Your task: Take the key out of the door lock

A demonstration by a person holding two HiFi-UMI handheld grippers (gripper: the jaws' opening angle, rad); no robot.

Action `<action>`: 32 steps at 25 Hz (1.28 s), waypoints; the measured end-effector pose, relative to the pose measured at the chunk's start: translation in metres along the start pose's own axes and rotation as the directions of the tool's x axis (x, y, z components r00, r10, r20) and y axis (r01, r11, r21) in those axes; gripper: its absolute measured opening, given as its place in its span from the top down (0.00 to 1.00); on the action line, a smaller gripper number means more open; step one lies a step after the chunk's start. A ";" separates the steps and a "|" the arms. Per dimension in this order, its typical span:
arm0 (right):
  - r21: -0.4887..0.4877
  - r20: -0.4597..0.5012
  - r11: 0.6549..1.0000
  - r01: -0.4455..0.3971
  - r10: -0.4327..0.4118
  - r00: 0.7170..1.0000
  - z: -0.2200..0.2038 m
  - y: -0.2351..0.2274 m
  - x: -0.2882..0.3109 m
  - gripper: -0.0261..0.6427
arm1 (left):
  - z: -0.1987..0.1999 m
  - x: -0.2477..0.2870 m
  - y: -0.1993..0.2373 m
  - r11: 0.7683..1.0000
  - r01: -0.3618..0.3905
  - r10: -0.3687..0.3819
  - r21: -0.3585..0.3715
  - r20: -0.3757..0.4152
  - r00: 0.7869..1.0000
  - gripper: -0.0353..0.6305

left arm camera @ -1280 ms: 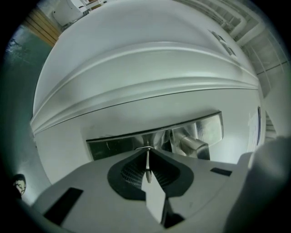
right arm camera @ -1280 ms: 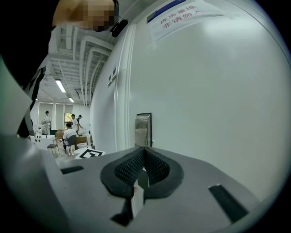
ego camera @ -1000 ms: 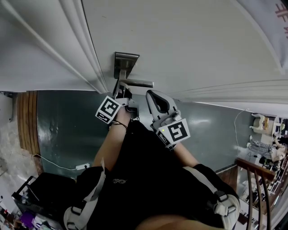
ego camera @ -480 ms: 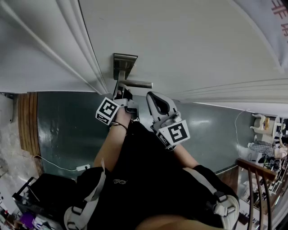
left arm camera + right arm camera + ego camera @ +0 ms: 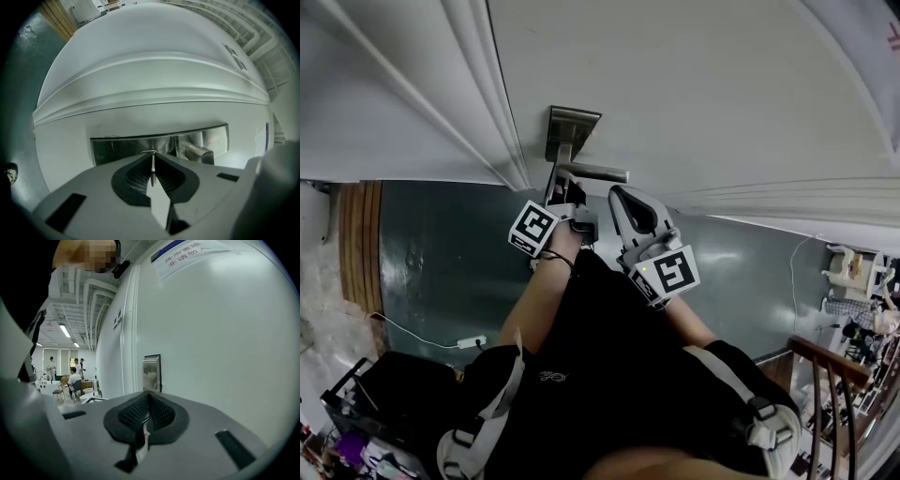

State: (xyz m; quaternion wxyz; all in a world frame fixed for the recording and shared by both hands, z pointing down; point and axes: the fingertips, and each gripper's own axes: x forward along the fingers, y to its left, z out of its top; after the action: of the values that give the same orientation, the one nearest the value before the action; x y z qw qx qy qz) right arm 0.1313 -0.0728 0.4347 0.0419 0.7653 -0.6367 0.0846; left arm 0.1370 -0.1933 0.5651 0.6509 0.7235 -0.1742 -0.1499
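Left gripper view showed the left gripper [image 5: 153,155] clamped on the key [image 5: 152,169] mid-frame, apparently not yet pulled from the lock [image 5: 117,147]; the right gripper [image 5: 149,395] was closed, empty.

Seen steeply from above, a white door [image 5: 694,84] carried a metal lock plate [image 5: 574,127] with a lever handle [image 5: 598,172] pointing right. The left claw [image 5: 563,187] reached up to the plate at the base of the handle, its marker cube facing the camera, and the right claw [image 5: 619,195] hung just beside it, near the handle's free end. Below them were the person's black clothing [image 5: 600,356], a dark green floor [image 5: 431,253] and a white cable [image 5: 412,333] lying on it.
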 end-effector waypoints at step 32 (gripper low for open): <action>-0.002 -0.010 0.993 -0.118 0.118 0.993 -0.005 0.027 0.011 0.95 | 0.002 -0.040 -0.001 1.000 0.014 -0.014 0.019 -0.005 1.000 0.89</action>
State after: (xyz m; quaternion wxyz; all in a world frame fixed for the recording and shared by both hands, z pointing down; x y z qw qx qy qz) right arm 0.1064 -0.0880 0.4402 0.0412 0.7259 -0.6806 0.0897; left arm 0.1002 -0.1772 0.5630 0.6433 0.7313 -0.1689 -0.1510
